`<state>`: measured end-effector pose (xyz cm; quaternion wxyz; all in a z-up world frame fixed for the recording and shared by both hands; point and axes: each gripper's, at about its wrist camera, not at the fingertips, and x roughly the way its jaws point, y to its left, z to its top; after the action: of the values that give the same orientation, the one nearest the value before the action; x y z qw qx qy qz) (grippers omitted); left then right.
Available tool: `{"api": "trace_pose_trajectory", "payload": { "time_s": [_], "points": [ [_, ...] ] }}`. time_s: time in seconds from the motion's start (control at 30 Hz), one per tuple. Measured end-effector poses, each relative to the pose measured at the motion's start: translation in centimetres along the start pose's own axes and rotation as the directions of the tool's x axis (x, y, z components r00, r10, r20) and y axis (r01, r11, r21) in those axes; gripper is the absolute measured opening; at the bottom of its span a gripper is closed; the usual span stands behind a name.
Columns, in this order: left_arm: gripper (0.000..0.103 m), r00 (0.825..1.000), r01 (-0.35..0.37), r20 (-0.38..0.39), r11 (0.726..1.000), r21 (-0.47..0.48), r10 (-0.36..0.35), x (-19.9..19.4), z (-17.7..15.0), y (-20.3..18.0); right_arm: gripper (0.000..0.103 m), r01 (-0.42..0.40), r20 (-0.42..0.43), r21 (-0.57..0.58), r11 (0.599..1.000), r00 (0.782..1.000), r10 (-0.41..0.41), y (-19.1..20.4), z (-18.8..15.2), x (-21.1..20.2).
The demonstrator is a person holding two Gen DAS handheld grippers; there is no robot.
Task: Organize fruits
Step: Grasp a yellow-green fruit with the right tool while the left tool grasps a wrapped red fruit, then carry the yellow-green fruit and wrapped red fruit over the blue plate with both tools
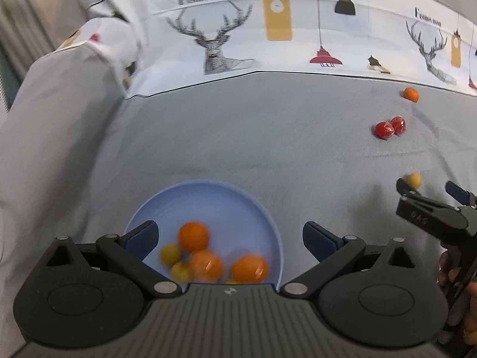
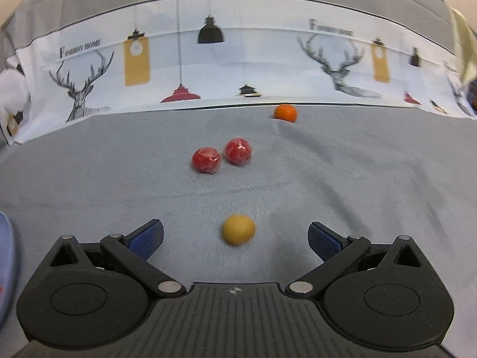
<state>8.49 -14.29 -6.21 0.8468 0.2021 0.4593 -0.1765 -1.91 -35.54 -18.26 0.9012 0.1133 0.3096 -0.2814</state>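
A small round yellow fruit lay between the right tongs, untouched. Their fingers stood wide apart. The left tongs gaped level over the light-blue round plate.

one blue plate holding three orange fruits and at least two yellow ones; loose on the grey cloth: two red fruits, one orange fruit, one yellow fruit.
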Motion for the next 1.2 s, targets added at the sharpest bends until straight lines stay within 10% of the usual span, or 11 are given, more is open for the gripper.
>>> {"api": "trace_pose_trajectory", "payload": {
  "time_s": [0.2,0.4,0.57,0.83,0.87,0.93,0.97,1.2],
  "points": [
    [0.103,0.999,0.022,0.024,0.999,0.029,-0.023,3.3,3.5,-4.1,0.028,-0.014,-0.035,0.004,1.000,0.999,0.015,-0.9,-0.4,2.8],
    [0.103,0.982,0.163,0.079,0.980,0.114,-0.172,7.4,7.4,-10.9,0.028,0.244,-0.013,0.111,0.963,0.970,-0.244,-5.4,0.5,3.9],
    [0.103,0.954,0.295,-0.003,0.940,0.170,-0.299,13.0,9.8,-16.9,0.029,0.258,-0.020,0.168,0.951,0.966,-0.258,-7.2,0.3,4.6],
    [0.103,0.961,0.273,-0.012,0.945,0.178,-0.275,16.5,11.3,-19.9,0.031,0.267,-0.012,0.148,0.952,0.963,-0.268,-6.7,0.2,4.9],
    [0.094,0.960,0.271,0.014,0.944,0.188,-0.278,16.2,11.2,-19.9,0.031,0.271,-0.011,0.144,0.952,0.962,-0.272,-6.6,0.2,5.0],
    [0.039,0.952,0.283,0.048,0.928,0.241,-0.303,15.4,10.8,-20.1,0.032,0.275,-0.008,0.140,0.951,0.961,-0.277,-6.5,0.3,5.1],
    [0.032,0.951,0.287,0.038,0.922,0.261,-0.307,15.2,10.6,-20.2,0.030,0.274,-0.007,0.145,0.951,0.961,-0.276,-6.6,0.2,5.0],
    [0.032,0.954,0.216,0.141,0.935,0.282,-0.263,10.0,8.5,-16.9,0.029,0.249,0.061,0.185,0.951,0.963,-0.264,-6.5,0.5,3.9]
  ]
}}
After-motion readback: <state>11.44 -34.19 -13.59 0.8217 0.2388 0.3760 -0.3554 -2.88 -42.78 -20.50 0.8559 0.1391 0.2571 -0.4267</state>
